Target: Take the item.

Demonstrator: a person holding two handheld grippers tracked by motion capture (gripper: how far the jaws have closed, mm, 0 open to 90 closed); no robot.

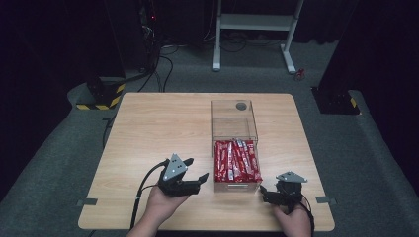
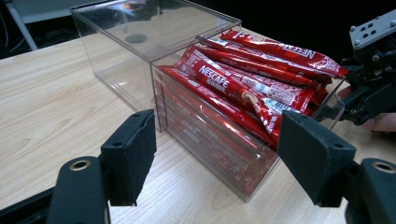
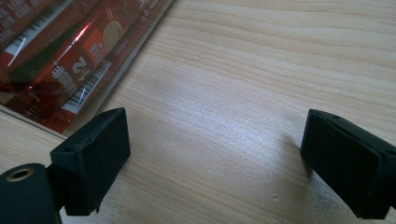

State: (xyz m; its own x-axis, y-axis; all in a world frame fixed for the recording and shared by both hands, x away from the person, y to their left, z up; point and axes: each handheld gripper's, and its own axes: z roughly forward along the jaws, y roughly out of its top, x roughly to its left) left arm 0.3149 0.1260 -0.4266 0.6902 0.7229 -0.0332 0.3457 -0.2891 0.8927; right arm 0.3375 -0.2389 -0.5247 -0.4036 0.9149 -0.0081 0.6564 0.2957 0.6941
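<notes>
High view shows a clear plastic box (image 1: 235, 129) in the middle of the wooden table (image 1: 148, 128). Red Nescafe coffee sticks (image 1: 237, 161) fill its near part. The left gripper (image 1: 196, 170) and right gripper (image 1: 265, 192) sit beside it, both wide open, holding nothing.

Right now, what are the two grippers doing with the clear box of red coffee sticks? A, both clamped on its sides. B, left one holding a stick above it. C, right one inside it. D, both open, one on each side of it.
D: the left gripper and right gripper are both open, flanking the clear box of coffee sticks, holding nothing.
</notes>
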